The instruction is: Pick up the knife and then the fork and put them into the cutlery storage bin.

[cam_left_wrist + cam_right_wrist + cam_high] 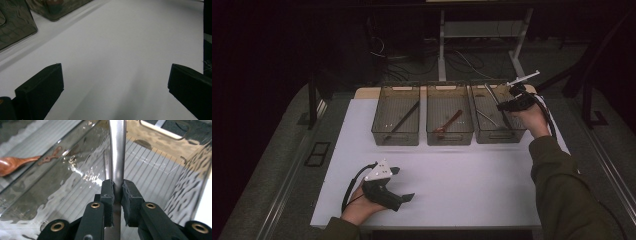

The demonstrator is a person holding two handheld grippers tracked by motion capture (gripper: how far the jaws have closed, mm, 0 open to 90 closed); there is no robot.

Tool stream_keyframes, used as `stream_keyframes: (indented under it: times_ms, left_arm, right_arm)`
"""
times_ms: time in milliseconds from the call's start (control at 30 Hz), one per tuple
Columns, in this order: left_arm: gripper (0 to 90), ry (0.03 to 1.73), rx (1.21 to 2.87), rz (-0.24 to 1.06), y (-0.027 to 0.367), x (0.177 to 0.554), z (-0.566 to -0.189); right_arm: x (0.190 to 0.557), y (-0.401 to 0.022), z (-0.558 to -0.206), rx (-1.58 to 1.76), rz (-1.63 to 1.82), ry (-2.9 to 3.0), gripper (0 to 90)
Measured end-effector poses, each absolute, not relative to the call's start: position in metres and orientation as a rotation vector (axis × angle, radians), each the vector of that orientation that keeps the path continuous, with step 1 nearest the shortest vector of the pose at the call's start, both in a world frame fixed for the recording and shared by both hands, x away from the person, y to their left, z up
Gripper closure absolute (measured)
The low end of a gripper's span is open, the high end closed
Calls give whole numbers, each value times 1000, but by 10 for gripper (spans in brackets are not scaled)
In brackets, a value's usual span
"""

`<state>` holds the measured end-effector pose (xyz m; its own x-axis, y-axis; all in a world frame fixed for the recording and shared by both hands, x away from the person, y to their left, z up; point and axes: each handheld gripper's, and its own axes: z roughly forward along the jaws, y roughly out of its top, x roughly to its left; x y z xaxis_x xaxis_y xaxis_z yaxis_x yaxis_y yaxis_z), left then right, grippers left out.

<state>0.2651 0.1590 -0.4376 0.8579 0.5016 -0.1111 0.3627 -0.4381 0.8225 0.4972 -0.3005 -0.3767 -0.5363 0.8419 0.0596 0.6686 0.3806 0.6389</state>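
Note:
My right gripper (504, 106) hangs over the right-hand clear bin (499, 137), shut on the flat handle of a silver metal utensil (491, 93). In the right gripper view the pads (108, 192) pinch that metal handle (117, 150), which runs straight up and away above the bin's ribbed floor (150, 162). At the front left of the white table (462, 185) my left gripper (403, 184) rests in the person's hand. Its jaws stand wide open with nothing between them (115, 82).
Three clear bins stand in a row at the back of the table. The left bin (395, 140) holds a long black utensil (404, 119), the middle bin (449, 140) a wooden spoon (449, 121). Another metal piece (486, 117) lies in the right bin.

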Motion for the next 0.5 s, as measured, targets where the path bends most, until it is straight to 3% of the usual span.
stream_keyframes:
  times_ms: [233, 500]
  left_arm:
    - [0, 630, 2074, 183, 159, 265, -438]
    - [0, 627, 2076, 181, 158, 265, -438]
  right_arm:
    - [500, -295, -379, 1320, 871, 2380, 777]
    - [495, -306, -372, 1365, 952, 2323, 625]
